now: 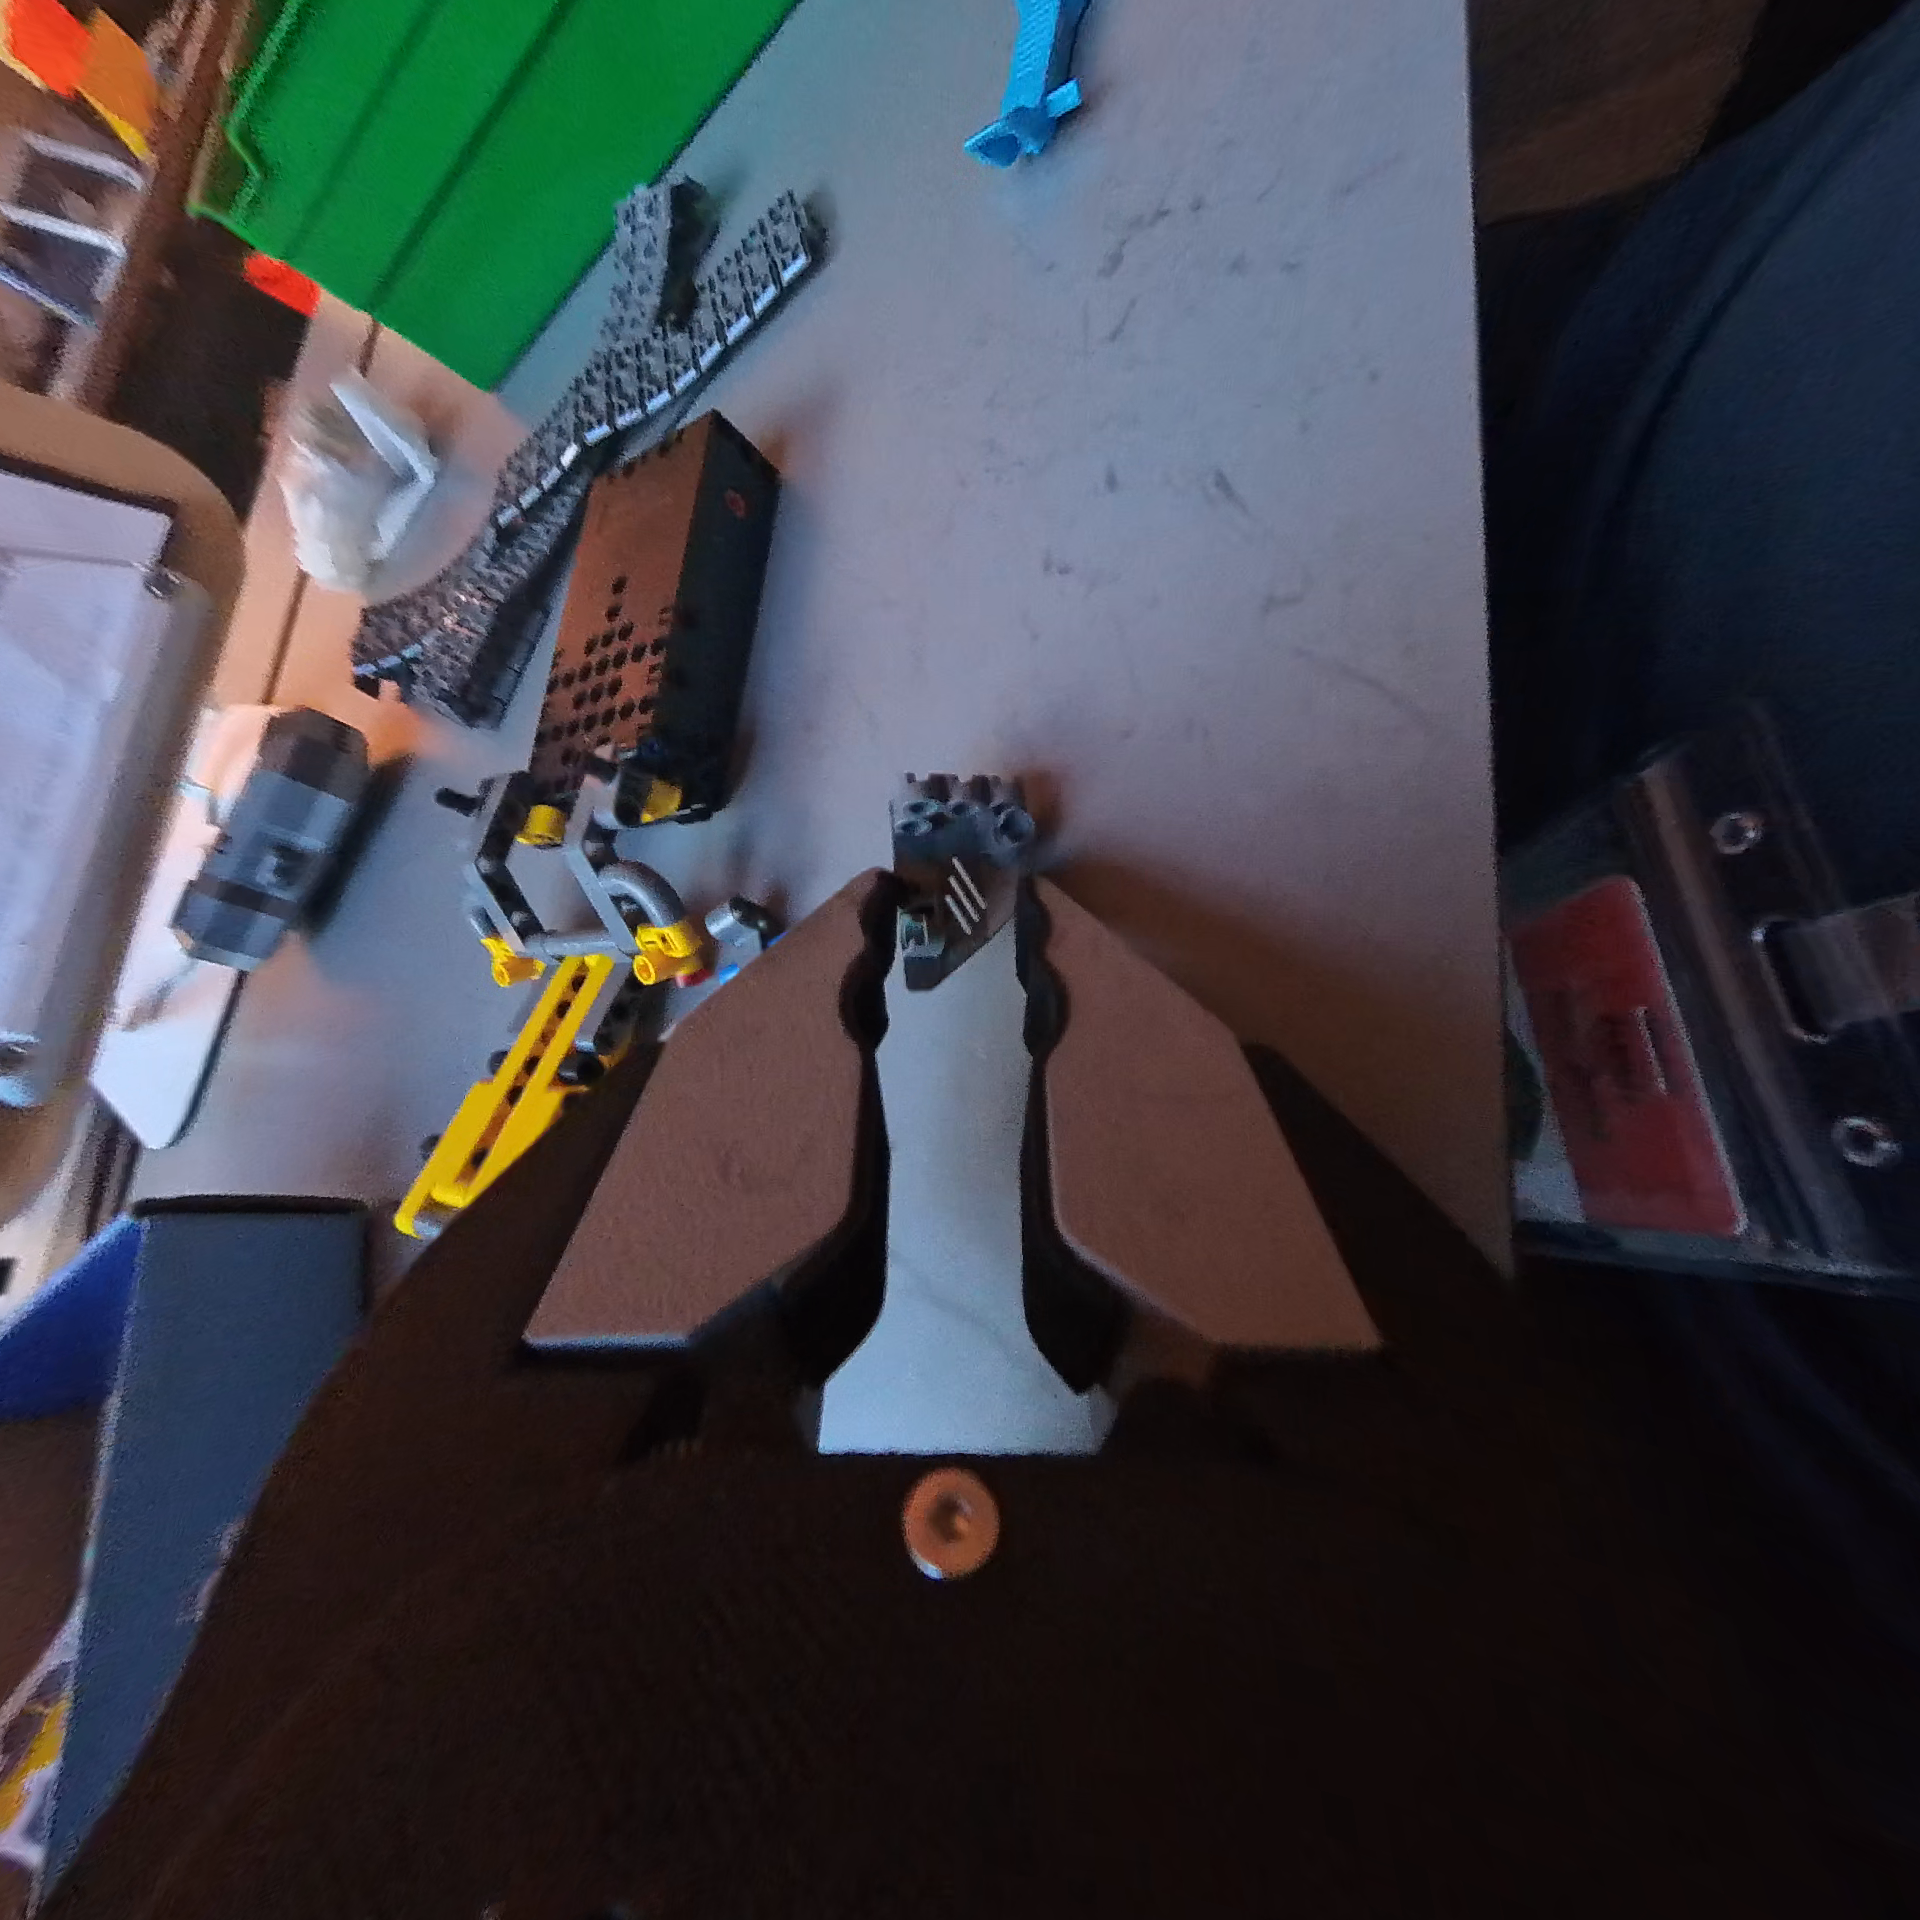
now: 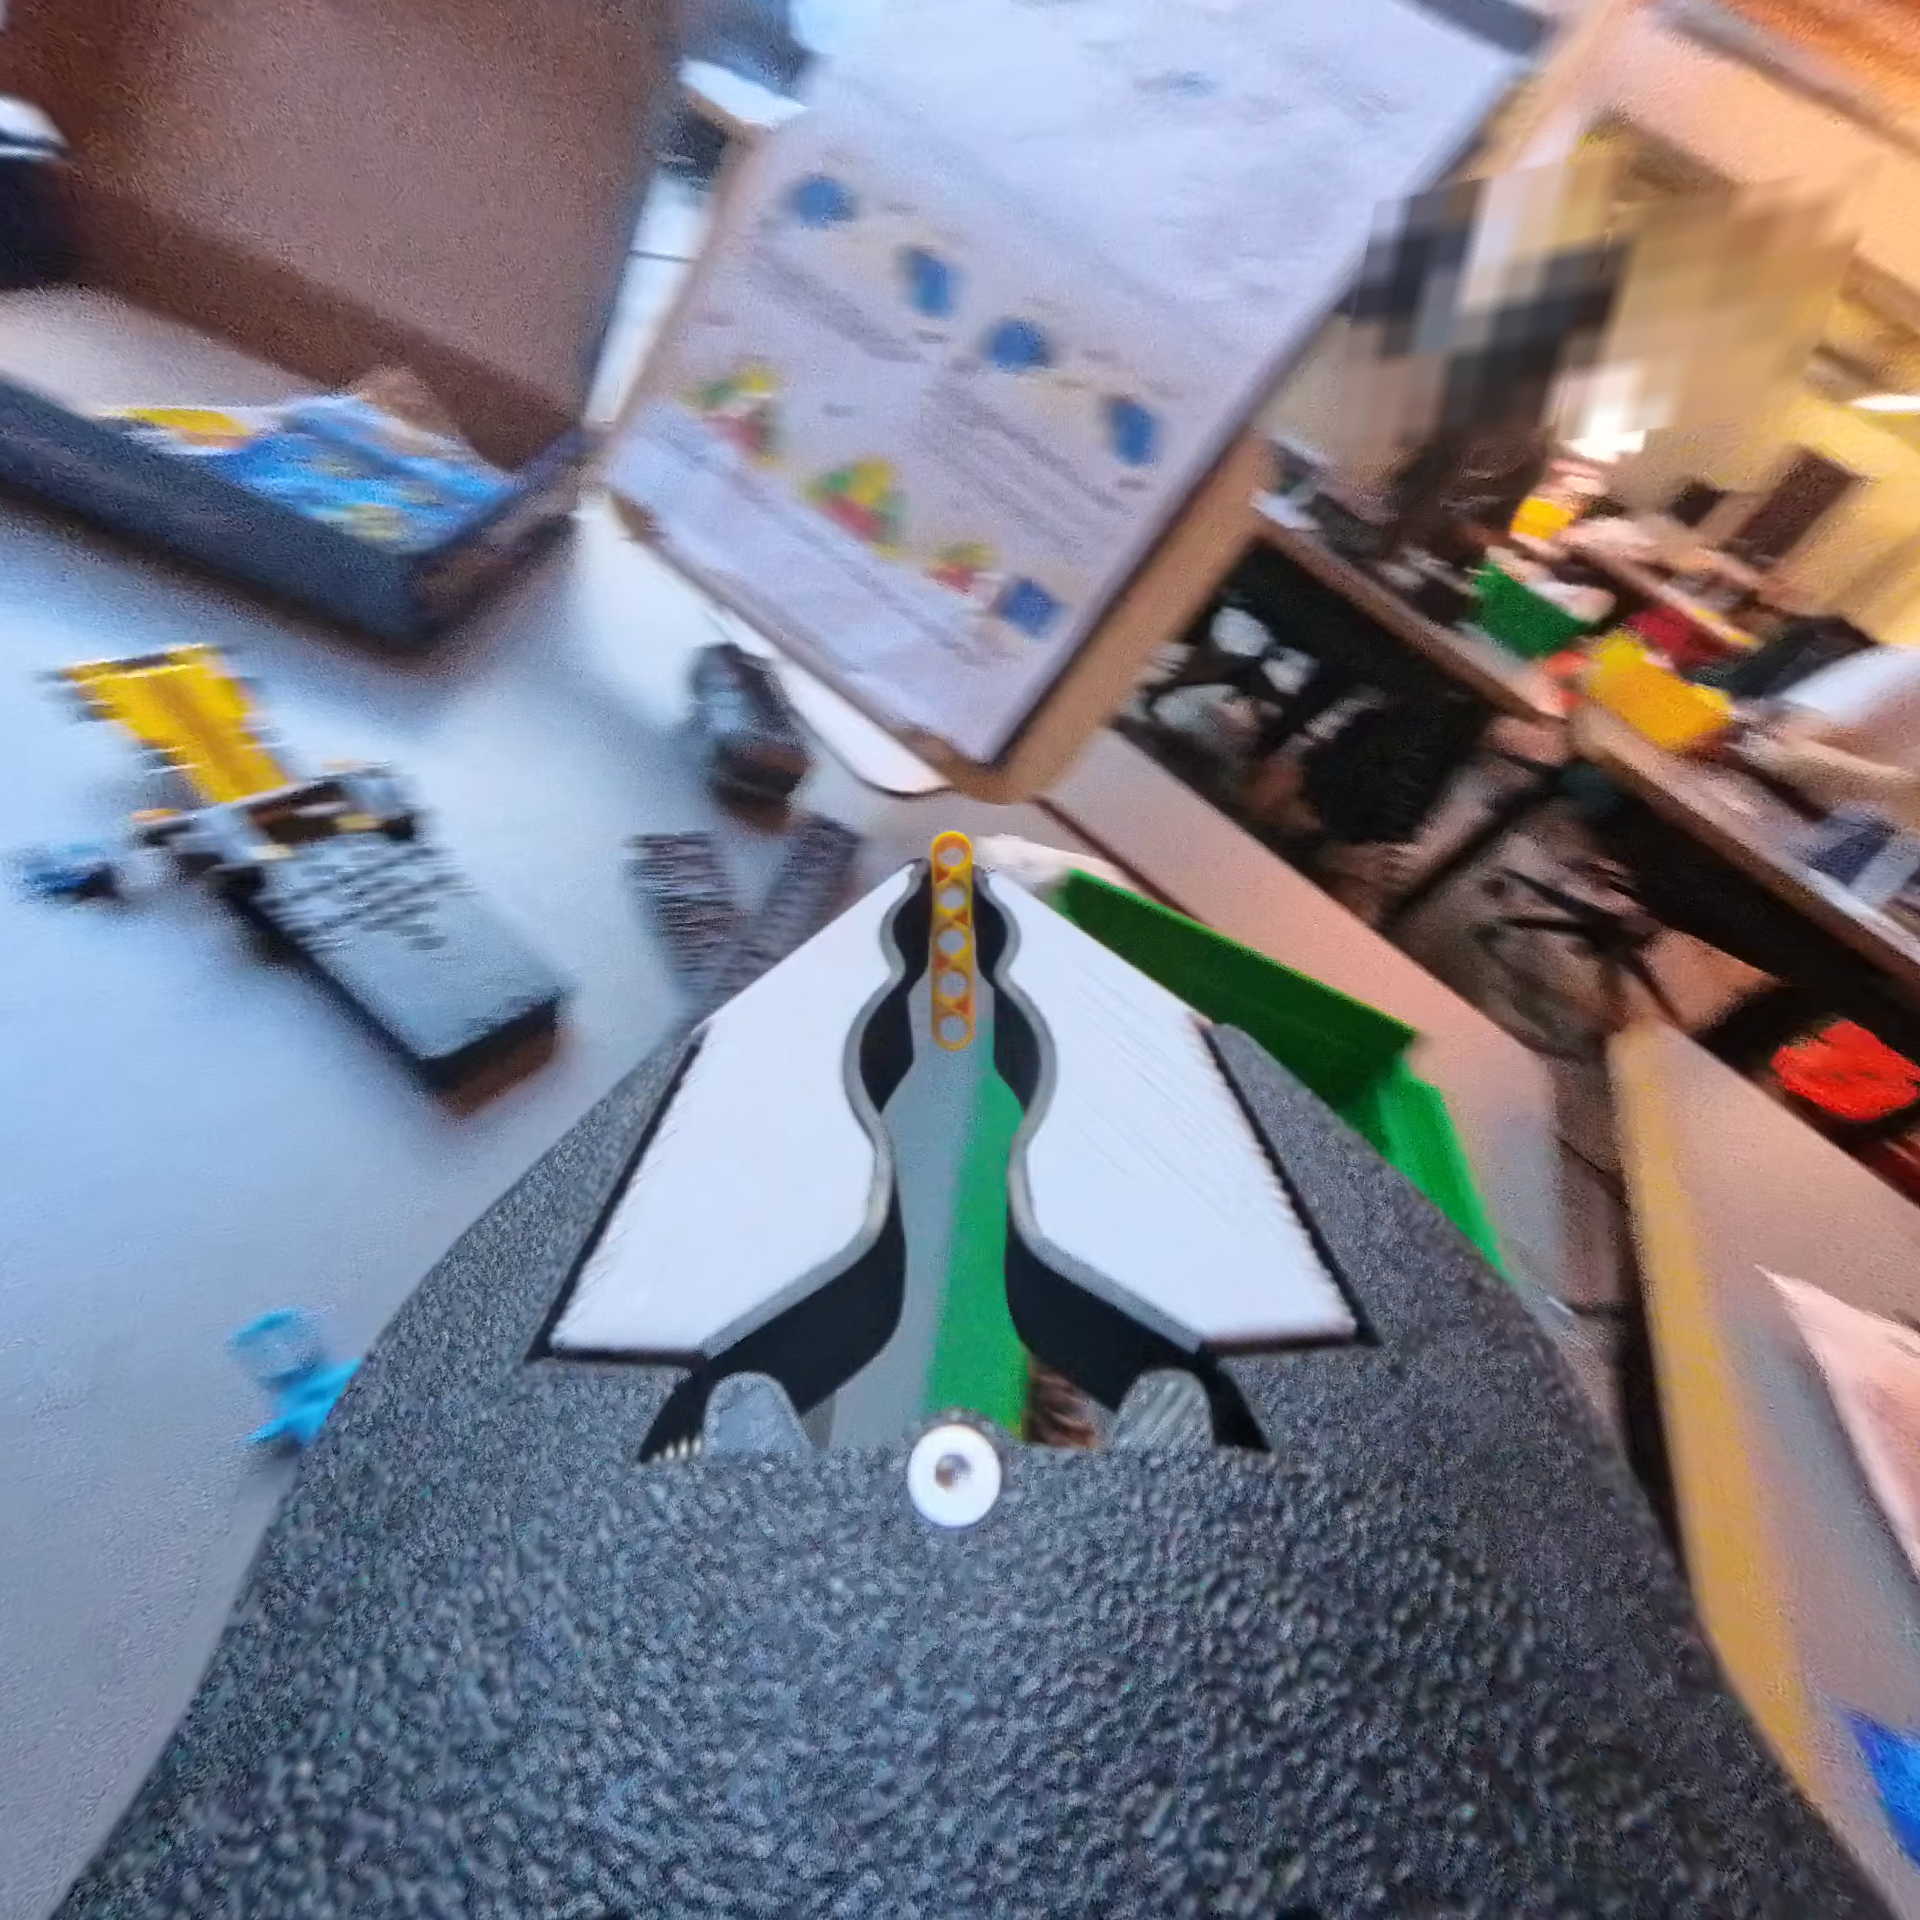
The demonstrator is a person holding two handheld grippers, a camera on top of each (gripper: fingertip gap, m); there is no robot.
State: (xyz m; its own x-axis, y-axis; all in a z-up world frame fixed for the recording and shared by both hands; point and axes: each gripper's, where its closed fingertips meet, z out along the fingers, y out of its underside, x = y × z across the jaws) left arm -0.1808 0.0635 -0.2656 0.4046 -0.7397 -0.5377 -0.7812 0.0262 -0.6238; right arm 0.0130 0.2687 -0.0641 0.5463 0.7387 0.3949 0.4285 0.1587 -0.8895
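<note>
In the left wrist view my left gripper point(image 1: 956, 894) is shut on a small dark grey brick piece point(image 1: 956, 883) with white stripes, held just above the grey table point(image 1: 1195, 468). To its left lies a black block with holes point(image 1: 665, 623), joined to a grey, black and yellow beam assembly point(image 1: 566, 914). In the right wrist view my right gripper point(image 2: 951, 883) is shut on a thin yellow beam with holes point(image 2: 952, 940), held upright in the air. The black block point(image 2: 384, 935) and yellow part point(image 2: 177, 717) lie blurred to the left.
A green bin stands at the table's far side point(image 1: 457, 156) and under my right gripper point(image 2: 1247, 1018). Black track links point(image 1: 623, 416), a grey motor point(image 1: 270, 831), a blue piece point(image 1: 1029, 104) and a boxed set point(image 2: 281, 499) lie around. An instruction board point(image 2: 987, 364) stands behind. There is about 35 cm between the tips of the two grippers.
</note>
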